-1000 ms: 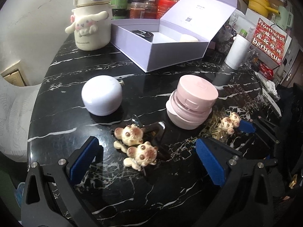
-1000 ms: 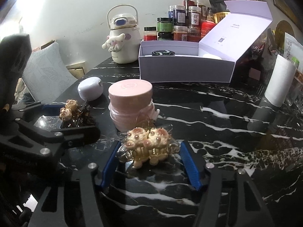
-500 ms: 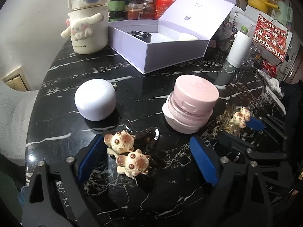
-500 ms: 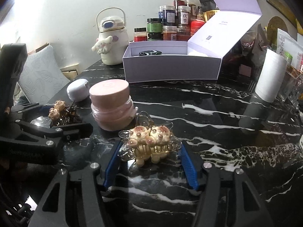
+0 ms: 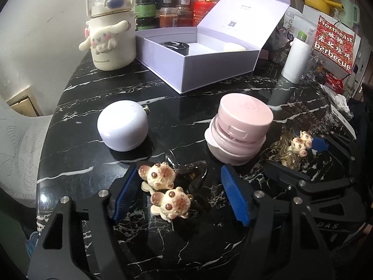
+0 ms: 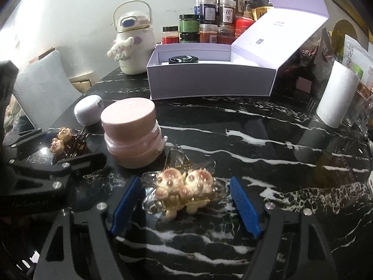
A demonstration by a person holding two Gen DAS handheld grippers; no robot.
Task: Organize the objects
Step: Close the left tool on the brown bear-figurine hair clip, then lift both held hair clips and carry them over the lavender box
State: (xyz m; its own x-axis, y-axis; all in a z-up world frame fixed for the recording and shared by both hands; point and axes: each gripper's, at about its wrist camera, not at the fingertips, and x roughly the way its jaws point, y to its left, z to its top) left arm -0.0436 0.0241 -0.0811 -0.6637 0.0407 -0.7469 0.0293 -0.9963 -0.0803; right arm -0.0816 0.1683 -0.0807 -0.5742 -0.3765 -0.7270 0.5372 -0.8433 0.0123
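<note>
Glossy bear-topped hair clips (image 5: 166, 192) on veined marble

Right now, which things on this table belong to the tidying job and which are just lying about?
Job:
dark hair clip
clear hair clip
pink round case
white round case
open lilac box

Lying about:
cartoon flask
spice jars
paper roll
barbecue sign

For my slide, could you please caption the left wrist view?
Left gripper closing around a bear hair clip on the black marble table.
</note>
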